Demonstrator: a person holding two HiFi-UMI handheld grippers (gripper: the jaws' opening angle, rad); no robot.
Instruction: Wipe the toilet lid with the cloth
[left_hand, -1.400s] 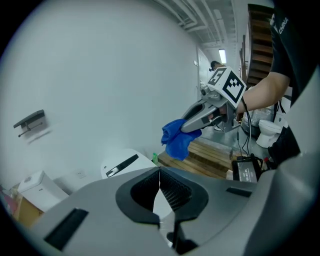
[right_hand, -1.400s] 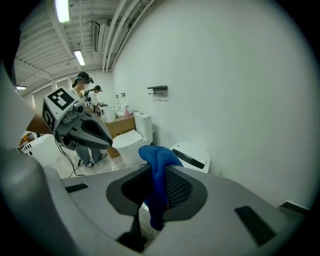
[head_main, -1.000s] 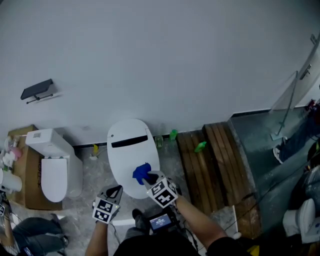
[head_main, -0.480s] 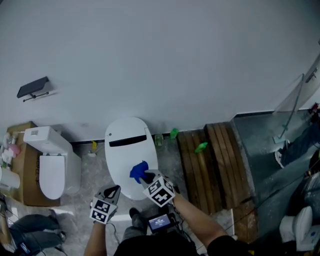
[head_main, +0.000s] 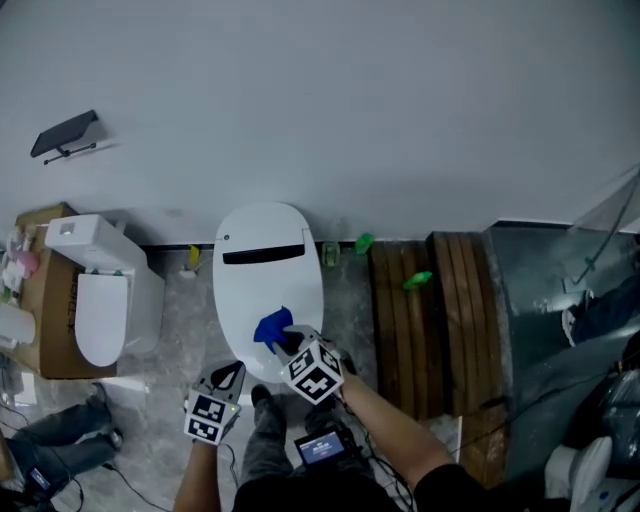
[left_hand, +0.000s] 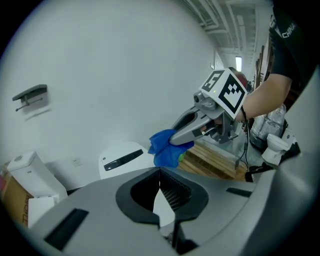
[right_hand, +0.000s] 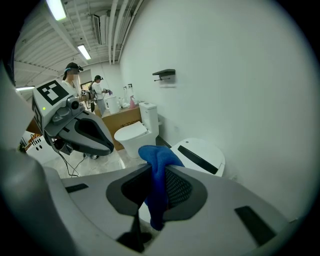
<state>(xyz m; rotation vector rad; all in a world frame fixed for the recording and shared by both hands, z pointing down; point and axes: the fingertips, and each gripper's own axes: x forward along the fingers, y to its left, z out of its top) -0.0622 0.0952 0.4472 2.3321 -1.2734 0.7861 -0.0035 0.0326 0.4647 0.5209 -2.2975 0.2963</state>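
Lengthwise, toilet lid (head_main: 268, 290) runs toward wall (head_main: 300, 100); cloth (head_main: 272, 328) bunched.

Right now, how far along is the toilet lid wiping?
Done: the blue cloth is clamped in the right gripper. In hand: it is poised over the front of the toilet lid; contact can't be told. The left gripper is shut and empty. Left: apparently the whole wipe.
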